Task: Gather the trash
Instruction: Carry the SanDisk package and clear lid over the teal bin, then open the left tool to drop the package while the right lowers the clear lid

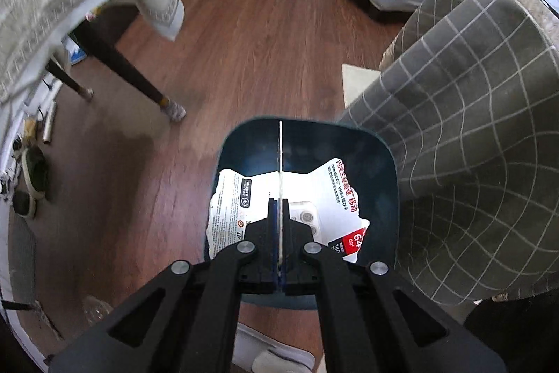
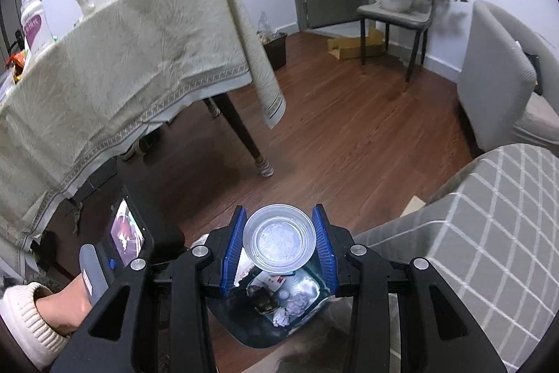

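In the left wrist view my left gripper (image 1: 279, 203) is shut on a thin white card (image 1: 280, 159) held edge-on, right above a dark teal trash bin (image 1: 384, 163). A torn white and red package (image 1: 335, 194) lies in the bin. In the right wrist view my right gripper (image 2: 279, 233) is shut on a clear plastic cup (image 2: 279, 242), held above the same bin (image 2: 251, 334), which holds crumpled paper and wrappers. The left hand-held gripper with its screen (image 2: 125, 233) shows at the lower left.
A table with a beige tablecloth (image 2: 122, 65) stands to the left, its dark leg (image 2: 244, 135) on the wooden floor (image 2: 349, 135). A grey checked sofa (image 1: 471, 135) is close on the right of the bin. A grey chair (image 2: 394, 13) and armchair (image 2: 496, 72) stand farther off.
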Demonstrator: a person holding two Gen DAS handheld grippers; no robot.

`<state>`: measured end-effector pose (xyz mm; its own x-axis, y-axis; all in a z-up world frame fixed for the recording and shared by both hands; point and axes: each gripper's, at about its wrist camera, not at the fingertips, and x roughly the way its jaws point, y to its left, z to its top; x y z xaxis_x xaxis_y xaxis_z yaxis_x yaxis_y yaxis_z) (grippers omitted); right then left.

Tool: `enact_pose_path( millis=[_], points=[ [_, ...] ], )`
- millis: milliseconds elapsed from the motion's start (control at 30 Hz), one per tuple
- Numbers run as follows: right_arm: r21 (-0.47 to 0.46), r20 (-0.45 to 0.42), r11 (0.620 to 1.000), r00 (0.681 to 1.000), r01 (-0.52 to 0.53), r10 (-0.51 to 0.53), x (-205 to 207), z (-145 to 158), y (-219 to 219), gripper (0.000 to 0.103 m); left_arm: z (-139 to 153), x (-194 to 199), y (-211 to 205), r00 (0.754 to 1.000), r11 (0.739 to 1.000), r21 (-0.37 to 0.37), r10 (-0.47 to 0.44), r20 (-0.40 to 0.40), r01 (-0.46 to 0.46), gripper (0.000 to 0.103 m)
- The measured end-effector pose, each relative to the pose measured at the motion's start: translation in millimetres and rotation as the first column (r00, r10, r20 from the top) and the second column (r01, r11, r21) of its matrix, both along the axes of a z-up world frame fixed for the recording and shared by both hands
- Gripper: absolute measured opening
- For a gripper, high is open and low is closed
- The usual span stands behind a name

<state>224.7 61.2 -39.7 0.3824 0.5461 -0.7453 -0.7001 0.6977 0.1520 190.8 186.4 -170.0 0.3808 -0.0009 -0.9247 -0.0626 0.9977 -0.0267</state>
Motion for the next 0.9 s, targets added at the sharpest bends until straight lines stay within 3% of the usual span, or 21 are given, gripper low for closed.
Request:
enact_pose_path(
  millis=[133, 167, 233, 567, 800, 900],
  points=[
    [-0.015, -0.012, 1.0, 1.0, -0.012, 0.012, 1, -9, 12, 0.04, -6, -6, 3, 1.0, 1.0, 0.008, -0.017, -0.017, 0.017, 0.012],
    [-0.019, -0.014, 1.0, 1.0, -0.015, 0.015, 1, -12, 15, 0.04, -7, -6, 5, 1.0, 1.0, 0.007, -0.016, -0.017, 0.016, 0.025],
    [-0.035, -0.024, 0.999, 1.0, -0.017, 0.017, 3, -20, 21, 0.04, -5, -8, 12, 1.0, 1.0, -0.001, -0.003, -0.01, 0.003, 0.036],
    [-0.089, -0.076, 0.995, 0.997, -0.038, 0.031, 6, -56, 51, 0.039, 31, -28, 40, 0.994, 0.998, -0.045, 0.044, 0.102, -0.039, 0.064],
    [-0.122, -0.12, 0.992, 0.993, -0.034, 0.02, 10, -84, 68, 0.039, 53, -41, 56, 0.981, 0.995, -0.066, 0.079, 0.18, -0.068, 0.063],
    [-0.154, -0.171, 0.988, 0.985, -0.025, -0.002, 12, -113, 70, 0.039, 63, -47, 59, 0.971, 0.995, -0.062, 0.087, 0.224, -0.075, 0.06]
  ],
)
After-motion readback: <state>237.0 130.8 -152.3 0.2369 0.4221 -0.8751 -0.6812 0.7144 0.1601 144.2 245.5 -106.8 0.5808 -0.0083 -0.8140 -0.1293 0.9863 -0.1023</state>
